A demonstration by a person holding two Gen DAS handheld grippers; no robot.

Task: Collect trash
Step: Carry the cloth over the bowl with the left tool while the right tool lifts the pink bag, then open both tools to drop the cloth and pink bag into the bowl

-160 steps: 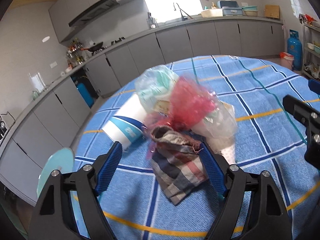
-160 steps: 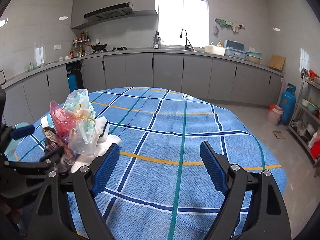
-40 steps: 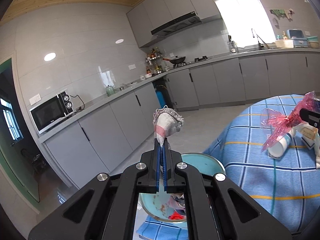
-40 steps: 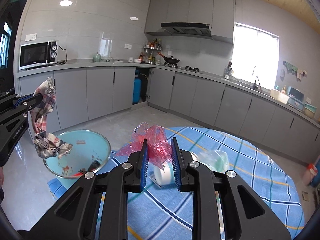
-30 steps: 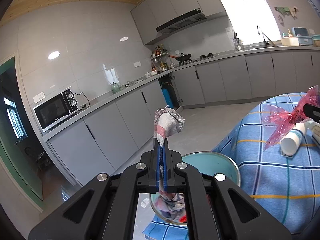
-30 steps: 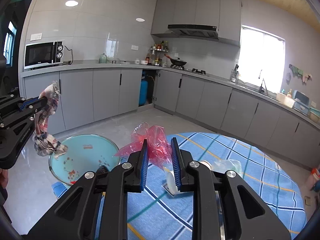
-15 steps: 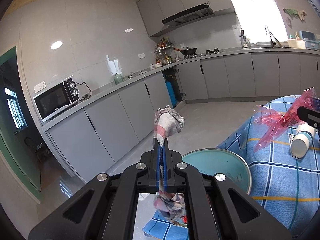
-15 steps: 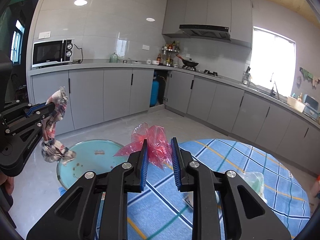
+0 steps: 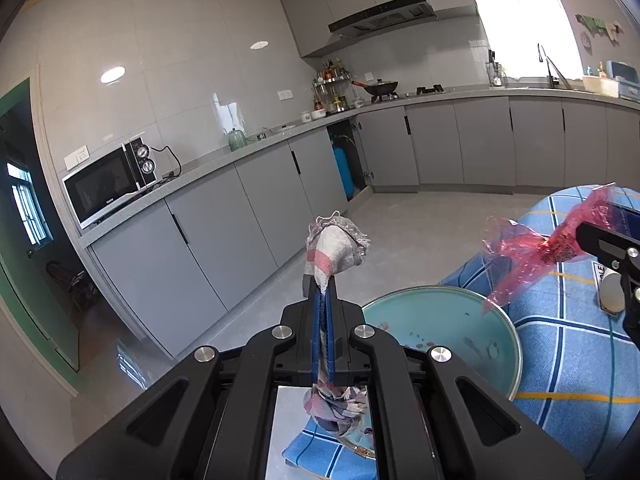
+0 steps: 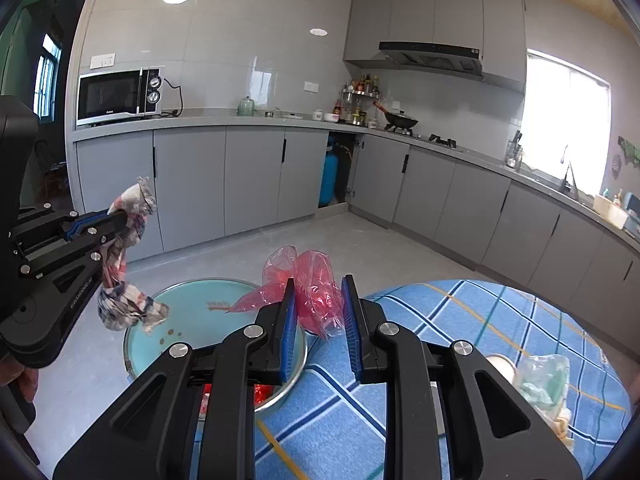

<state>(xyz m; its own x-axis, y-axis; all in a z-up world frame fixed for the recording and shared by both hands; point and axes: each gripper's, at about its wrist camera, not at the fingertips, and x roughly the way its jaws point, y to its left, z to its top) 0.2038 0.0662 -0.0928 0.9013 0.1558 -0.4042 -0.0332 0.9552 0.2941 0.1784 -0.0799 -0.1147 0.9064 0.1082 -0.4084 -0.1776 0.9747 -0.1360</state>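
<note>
Over the teal bin [image 10: 192,312] beside the blue-checked surface [image 10: 460,320]: left hand-held gripper [image 9: 323,280] clamped tight on a plaid rag [image 9: 334,246], right hand-held gripper [image 10: 318,312] pinching a red plastic bag [image 10: 312,284]; cup [image 10: 500,364] and clear bag [image 10: 540,380] lie on surface

I'm seeing a microwave [image 10: 120,94] sitting on the grey counter [image 10: 200,121], a green kettle [image 10: 247,106] standing further along it, a black pan [image 10: 401,121] resting on the stove, a blue gas cylinder [image 10: 329,176] showing in the open cabinet bay, and daylight coming through the window [image 10: 564,120].
</note>
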